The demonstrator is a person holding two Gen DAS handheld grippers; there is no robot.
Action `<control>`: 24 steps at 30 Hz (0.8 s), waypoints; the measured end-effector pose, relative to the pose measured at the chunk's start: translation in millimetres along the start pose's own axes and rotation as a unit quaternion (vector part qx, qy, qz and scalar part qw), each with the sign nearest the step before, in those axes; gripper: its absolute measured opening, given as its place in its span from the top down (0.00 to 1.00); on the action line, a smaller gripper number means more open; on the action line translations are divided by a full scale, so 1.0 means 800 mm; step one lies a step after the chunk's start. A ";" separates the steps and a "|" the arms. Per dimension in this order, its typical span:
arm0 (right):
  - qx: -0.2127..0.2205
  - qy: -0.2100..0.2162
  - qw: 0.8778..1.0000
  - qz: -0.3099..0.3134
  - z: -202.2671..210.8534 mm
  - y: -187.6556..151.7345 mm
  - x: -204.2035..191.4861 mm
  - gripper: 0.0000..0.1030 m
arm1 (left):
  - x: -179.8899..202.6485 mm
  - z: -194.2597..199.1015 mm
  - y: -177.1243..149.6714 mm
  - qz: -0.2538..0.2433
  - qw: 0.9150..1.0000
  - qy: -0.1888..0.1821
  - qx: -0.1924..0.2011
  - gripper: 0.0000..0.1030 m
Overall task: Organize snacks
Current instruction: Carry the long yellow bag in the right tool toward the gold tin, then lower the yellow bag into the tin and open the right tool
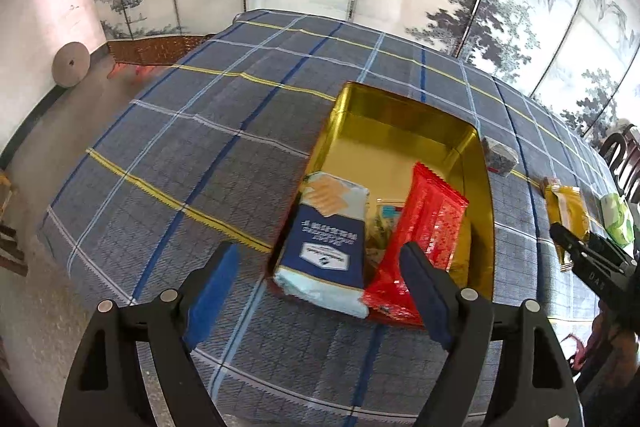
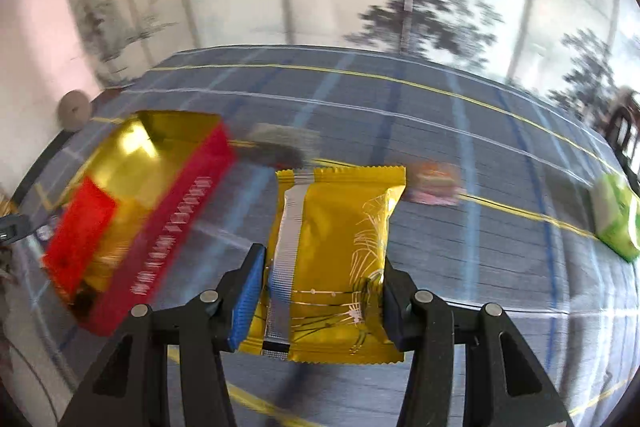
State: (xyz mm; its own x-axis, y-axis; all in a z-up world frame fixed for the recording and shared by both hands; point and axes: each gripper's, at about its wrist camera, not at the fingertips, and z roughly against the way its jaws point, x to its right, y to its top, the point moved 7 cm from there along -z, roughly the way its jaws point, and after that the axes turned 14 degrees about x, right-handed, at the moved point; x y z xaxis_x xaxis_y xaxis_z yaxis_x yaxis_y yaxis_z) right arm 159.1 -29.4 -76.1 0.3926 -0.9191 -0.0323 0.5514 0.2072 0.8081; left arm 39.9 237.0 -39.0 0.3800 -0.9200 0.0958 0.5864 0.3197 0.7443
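- Snacks are partly sorted: the gold tin (image 1: 400, 131) already holds a blue-and-white cracker pack (image 1: 328, 243) leaning over its near-left wall and a red packet (image 1: 424, 227) beside it, with a small wrapper I can't read lying between the two.
- My left gripper (image 1: 320, 291) hangs just short of the tin's near end, jaws wide apart with nothing between them, so I judge that drop finished.
- My right gripper (image 2: 320, 303) is clamped on a yellow packet (image 2: 336, 251), a pad pressing each long side, and the packet is lifted clear of the checked tablecloth (image 2: 460, 247), to the right of the tin.
- Left to do, in my judgement: carry this yellow packet into the free far half of the tin.
- Still lying loose on the cloth to the right of the tin: a grey packet (image 1: 498, 155) just beside its far-right corner, a small pink snack (image 2: 434, 183) further out, and a green packet (image 2: 616, 223) furthest away.
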 end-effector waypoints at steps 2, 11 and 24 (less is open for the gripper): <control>0.001 0.016 1.000 0.009 0.000 0.004 -0.026 0.49 | -0.007 0.001 0.000 0.003 1.000 0.005 0.001 0.23; -0.014 0.058 0.997 0.046 -0.004 0.007 -0.113 0.49 | -0.039 0.005 -0.004 0.015 1.000 0.022 0.001 0.22; -0.037 0.068 0.994 0.081 -0.017 0.001 -0.172 0.49 | -0.057 0.008 -0.010 0.028 0.999 0.023 -0.002 0.22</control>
State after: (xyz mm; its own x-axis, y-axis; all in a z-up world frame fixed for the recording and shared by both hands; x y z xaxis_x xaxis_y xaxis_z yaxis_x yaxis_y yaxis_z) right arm 115.7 101.5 -78.8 0.5731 -0.8194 0.0115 0.5236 0.3770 0.7640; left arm 13.0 275.0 -44.9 0.4445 -0.8894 0.1069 0.5656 0.3712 0.7364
